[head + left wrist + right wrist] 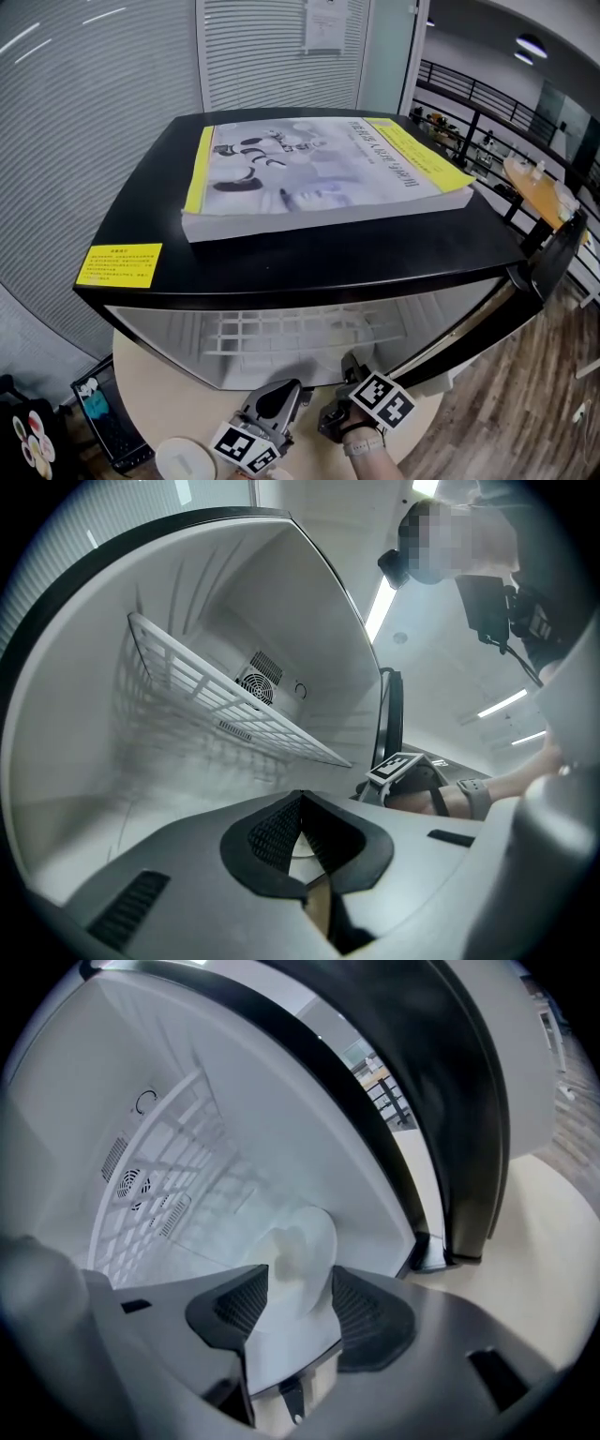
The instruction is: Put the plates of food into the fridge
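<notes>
**Plate dead ahead of my right tool, inside the fridge**
My right tool stands open, pads clear of the smooth, round white plate and its pale lump of food, which lie on the glossy fridge floor just past its tips. My left tool, closed and seemingly empty, looks farther off.

Slatted grey wall, wood floor, black railing

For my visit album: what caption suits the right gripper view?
Right gripper, jaws apart, facing a white plate inside the open fridge.
</notes>
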